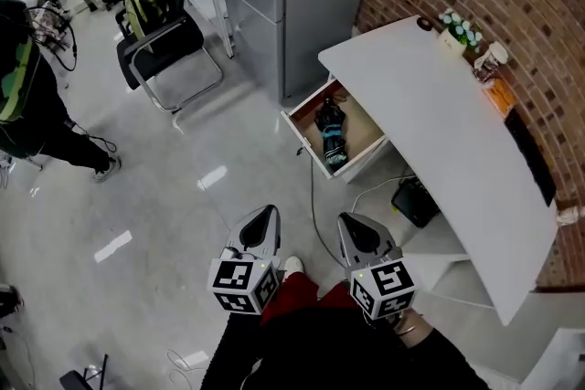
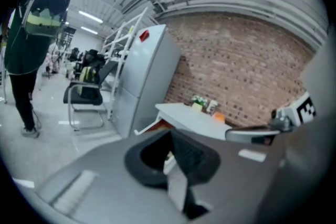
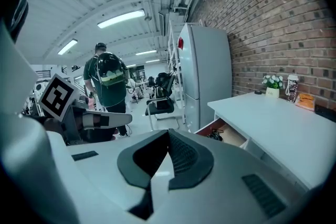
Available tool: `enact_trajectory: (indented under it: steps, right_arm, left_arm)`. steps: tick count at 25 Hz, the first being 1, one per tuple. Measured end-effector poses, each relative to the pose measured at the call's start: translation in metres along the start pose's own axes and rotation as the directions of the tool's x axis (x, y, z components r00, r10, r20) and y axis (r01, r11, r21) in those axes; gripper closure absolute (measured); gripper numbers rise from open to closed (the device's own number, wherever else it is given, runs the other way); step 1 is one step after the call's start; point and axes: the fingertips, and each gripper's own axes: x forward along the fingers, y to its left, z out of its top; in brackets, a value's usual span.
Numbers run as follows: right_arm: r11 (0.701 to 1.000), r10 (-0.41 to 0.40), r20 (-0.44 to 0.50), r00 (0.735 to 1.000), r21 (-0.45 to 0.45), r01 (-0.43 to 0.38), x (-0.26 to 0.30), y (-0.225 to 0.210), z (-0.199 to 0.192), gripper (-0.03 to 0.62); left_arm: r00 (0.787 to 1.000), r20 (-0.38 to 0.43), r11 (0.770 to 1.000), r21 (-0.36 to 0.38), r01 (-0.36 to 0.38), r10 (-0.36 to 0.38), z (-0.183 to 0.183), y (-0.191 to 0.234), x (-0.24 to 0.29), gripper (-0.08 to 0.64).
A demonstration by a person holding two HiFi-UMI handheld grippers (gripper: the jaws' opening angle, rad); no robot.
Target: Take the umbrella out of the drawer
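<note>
the folded umbrella [image 1: 333, 134] lies in the open drawer [image 1: 309, 144] under the white desk [image 1: 439, 123], well apart from both grippers. left gripper [image 1: 264, 216] and right gripper [image 1: 353, 224] are closed, empty. close the distance, open one gripper's jaws, align them across the umbrella's body.

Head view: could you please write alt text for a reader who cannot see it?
Seen from above, an open drawer under a white desk holds a folded dark umbrella. The left gripper and right gripper, both shut and empty, point toward it from across the grey floor.
</note>
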Motion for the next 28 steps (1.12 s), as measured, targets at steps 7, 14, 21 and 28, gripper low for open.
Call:
enact_trajectory:
  steps: [7,14,21,28]
  right_arm:
    - [0.999,-0.052,-0.04,0.998,0.005,0.052,0.011,-0.013,0.003,0.594]
    - [0.997,-0.08,-0.068,0.994,0.005,0.08,0.027,-0.032,0.001,0.594]
    - [0.996,-0.089,-0.114,0.989,0.009,0.09,0.053,-0.066,-0.004,0.594]
    - [0.995,-0.099,-0.157,0.983,0.006,0.101,0.09,-0.109,-0.012,0.594]
  left_arm:
    - [0.999,-0.029,0.999,-0.017,0.029,-0.029,0.001,0.01,0.024,0.555]
    - [0.998,-0.059,0.999,-0.016,0.038,-0.039,0.002,0.015,0.052,0.555]
    - [0.992,-0.118,0.999,-0.033,0.04,-0.044,-0.005,0.011,0.097,0.532]
    - [0.974,-0.217,0.997,-0.056,0.047,-0.058,-0.02,0.005,0.171,0.489]
